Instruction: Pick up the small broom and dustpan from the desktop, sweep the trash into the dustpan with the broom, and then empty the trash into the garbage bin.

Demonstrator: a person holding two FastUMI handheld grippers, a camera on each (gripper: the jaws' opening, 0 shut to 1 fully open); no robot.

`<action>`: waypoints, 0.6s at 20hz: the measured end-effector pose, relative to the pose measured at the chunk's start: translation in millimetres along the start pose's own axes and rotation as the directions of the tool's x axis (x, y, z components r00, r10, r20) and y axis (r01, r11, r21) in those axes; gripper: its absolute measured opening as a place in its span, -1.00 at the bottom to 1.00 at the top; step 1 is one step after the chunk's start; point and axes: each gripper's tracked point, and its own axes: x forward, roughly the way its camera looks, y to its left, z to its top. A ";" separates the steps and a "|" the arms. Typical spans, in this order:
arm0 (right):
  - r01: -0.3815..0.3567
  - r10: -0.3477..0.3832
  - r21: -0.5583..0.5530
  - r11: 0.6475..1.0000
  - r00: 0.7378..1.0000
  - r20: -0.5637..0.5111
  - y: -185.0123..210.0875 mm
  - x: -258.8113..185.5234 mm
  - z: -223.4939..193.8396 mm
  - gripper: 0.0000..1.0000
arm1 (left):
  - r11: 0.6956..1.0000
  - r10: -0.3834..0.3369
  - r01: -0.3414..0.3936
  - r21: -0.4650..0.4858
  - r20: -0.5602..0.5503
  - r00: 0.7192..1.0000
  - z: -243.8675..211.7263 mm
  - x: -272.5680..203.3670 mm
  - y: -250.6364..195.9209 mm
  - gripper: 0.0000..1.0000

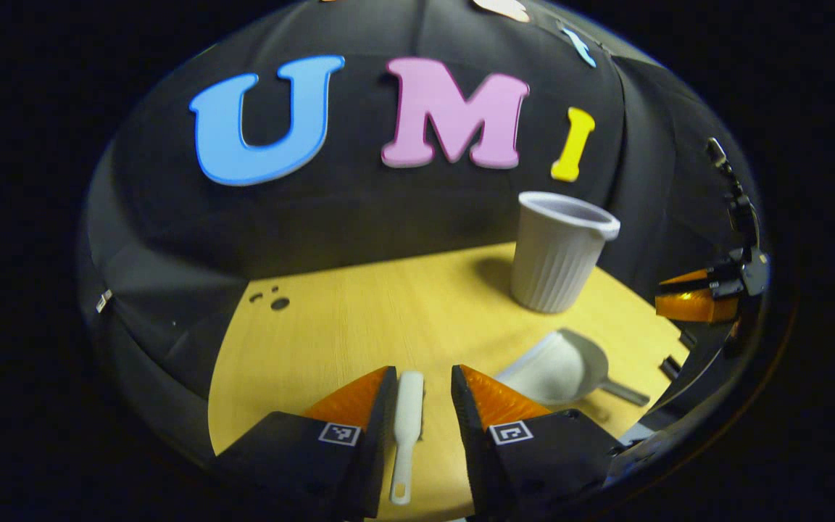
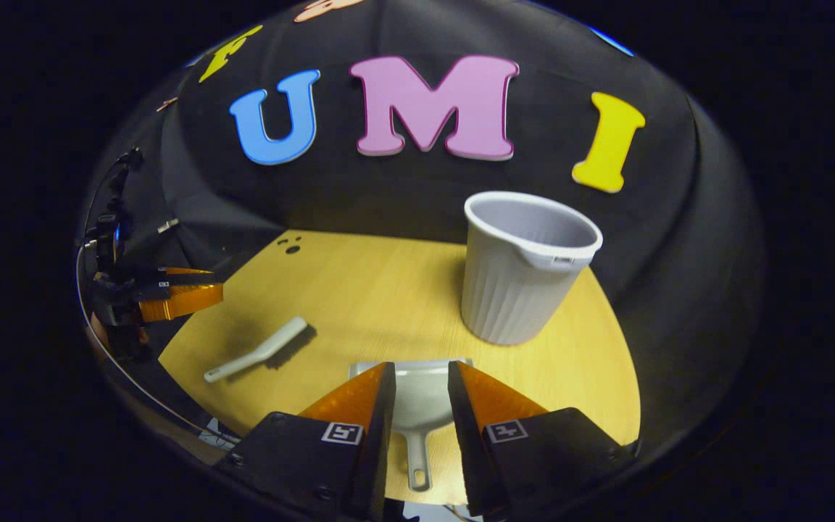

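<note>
Pale wood desktop [image 2: 359, 290] carries all three task items: the broom [image 1: 406, 413], the dustpan [image 2: 417, 402] and the garbage bin [image 2: 522, 268], which stands upright near the back wall. You are at the pick-up step. Your left gripper [image 1: 423, 395] is spread, with the broom lying flat between its fingers, untouched on either side. Your right gripper [image 2: 421, 395] is likewise spread, straddling the dustpan's handle without contact. Next, lower each gripper and close squarely on its handle before lifting. The right gripper view shows the broom [image 2: 258, 351] from the side, well apart from the dustpan; the left gripper view shows the dustpan [image 1: 559, 366] just in front of the bin. No trash can be made out on the desktop.
</note>
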 end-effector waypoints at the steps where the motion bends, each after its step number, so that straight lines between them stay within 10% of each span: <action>1: 0.007 -0.006 -0.008 1.000 0.998 0.056 3.1 -4.8 20.4 -0.07 | 1.000 0.001 -0.001 -0.001 0.052 0.999 23.1 -4.5 -0.3 0.00; 8: 0.059 -0.049 -0.018 0.998 0.936 0.350 5.5 -45.6 115.0 -0.07 | 0.999 0.002 0.008 -0.032 0.305 0.952 94.2 -41.0 -23.2 0.00; 12: 0.070 -0.049 -0.053 0.996 0.942 0.331 11.9 -41.6 104.8 -0.06 | 1.000 0.004 -0.006 0.006 0.319 0.948 94.3 -47.3 -23.8 -0.01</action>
